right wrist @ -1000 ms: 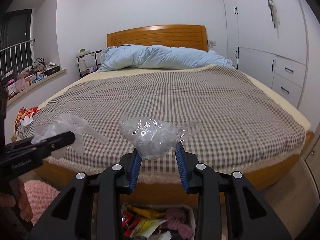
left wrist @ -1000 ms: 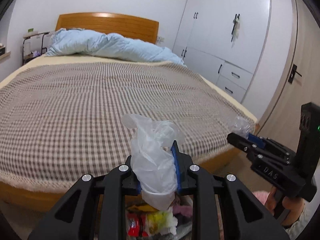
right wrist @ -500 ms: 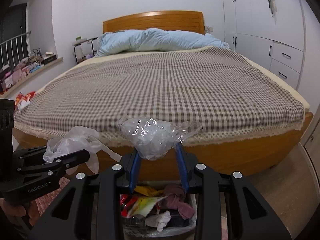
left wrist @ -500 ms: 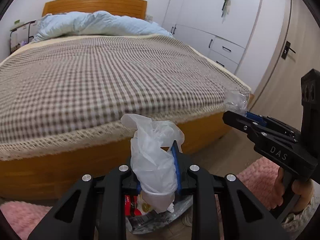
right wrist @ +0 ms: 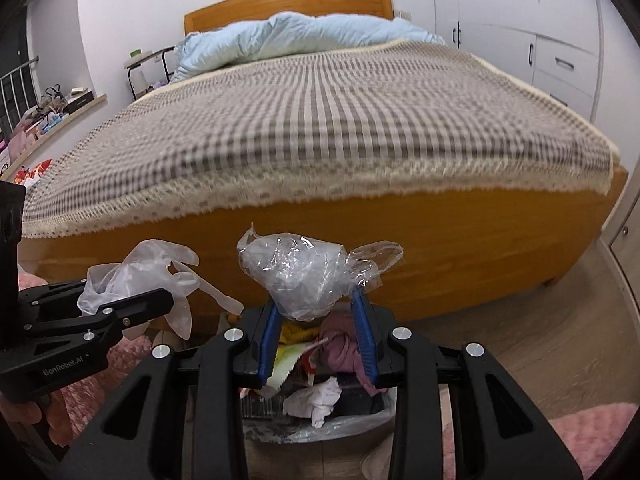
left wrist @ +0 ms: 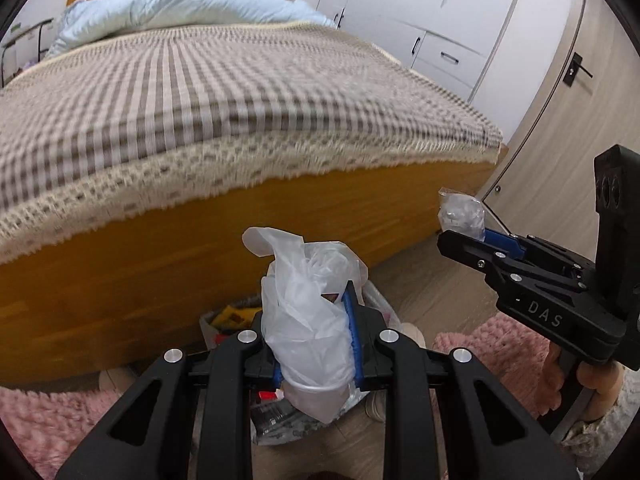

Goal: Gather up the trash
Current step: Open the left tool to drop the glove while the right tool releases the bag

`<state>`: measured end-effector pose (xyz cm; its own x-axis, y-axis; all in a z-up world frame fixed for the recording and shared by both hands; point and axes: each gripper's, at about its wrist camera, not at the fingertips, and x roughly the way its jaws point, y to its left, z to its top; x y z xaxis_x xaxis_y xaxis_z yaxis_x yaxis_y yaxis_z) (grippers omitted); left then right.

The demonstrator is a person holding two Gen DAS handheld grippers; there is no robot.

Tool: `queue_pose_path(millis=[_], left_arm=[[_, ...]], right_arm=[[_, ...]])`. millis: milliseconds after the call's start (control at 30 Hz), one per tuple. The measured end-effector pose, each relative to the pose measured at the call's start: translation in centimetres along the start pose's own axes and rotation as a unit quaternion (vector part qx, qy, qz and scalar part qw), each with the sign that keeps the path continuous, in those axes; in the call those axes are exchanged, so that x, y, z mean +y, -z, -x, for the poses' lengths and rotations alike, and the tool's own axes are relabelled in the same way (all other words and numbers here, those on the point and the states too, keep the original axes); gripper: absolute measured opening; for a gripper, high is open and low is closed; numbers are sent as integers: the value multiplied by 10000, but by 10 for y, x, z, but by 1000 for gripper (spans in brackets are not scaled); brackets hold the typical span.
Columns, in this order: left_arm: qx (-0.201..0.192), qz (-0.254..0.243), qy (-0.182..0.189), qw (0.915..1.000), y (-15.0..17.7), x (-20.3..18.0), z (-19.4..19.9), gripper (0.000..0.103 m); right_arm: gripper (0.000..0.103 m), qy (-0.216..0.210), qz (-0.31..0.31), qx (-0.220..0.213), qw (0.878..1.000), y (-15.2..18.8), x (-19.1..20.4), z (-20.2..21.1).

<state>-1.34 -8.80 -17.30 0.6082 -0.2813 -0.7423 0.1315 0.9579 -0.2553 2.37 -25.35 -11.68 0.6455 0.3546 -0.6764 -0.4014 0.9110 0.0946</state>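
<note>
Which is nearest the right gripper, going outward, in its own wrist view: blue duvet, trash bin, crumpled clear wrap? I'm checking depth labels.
1. Crumpled clear wrap, clamped between the right gripper fingers.
2. Trash bin, just below and ahead, on the floor.
3. Blue duvet, far off at the headboard.

Brown-white checked bedspread; light-blue duvet; pink rug.

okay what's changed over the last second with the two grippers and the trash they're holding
Both grippers came down from bed height toward the trash bin on the floor, tilting downward, so the bed now rises above them. Nothing was let go: the left gripper is still clamped on the crumpled plastic glove, the right gripper on the wad of clear plastic wrap.
</note>
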Motion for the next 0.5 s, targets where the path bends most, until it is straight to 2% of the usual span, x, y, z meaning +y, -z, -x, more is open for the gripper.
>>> queue_pose_path(millis=[200, 500], left_arm=[[611, 142, 1, 9980, 12, 10, -28, 21], [1248, 54, -485, 9910, 26, 16, -83, 21]], right_arm=[[34, -121, -39, 623, 9980, 18, -1, -30], [34, 103, -205, 1697, 9852, 49, -29, -77]])
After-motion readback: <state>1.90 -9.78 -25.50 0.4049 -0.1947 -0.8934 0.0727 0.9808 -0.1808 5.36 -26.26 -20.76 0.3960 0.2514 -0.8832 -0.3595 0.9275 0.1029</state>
